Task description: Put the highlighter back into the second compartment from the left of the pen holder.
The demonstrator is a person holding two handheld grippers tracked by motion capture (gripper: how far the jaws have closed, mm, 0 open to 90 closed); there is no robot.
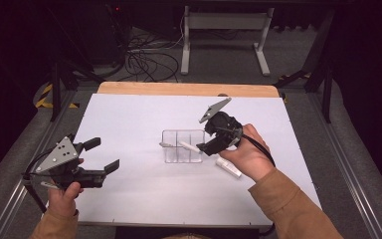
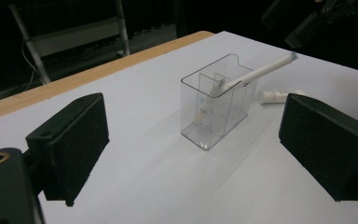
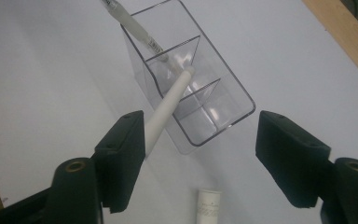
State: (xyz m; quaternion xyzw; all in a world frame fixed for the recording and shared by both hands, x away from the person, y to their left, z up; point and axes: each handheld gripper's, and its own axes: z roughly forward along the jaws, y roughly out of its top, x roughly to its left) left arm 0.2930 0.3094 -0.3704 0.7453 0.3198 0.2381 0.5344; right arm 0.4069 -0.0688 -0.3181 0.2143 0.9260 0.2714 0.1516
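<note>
The right gripper (image 1: 205, 147) has its jaws spread, the pen (image 3: 168, 105) loose, tip inside the organizer (image 1: 182, 146) and leaning on its rim. Best back straight off without nudging it. Beside the organizer lies a tube (image 1: 228, 167). The left gripper (image 1: 102, 155) hangs open, empty.

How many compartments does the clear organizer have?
3, side by side in the clear organizer: one end compartment holds a pen, the middle one the white stick, the other end nothing.
</note>
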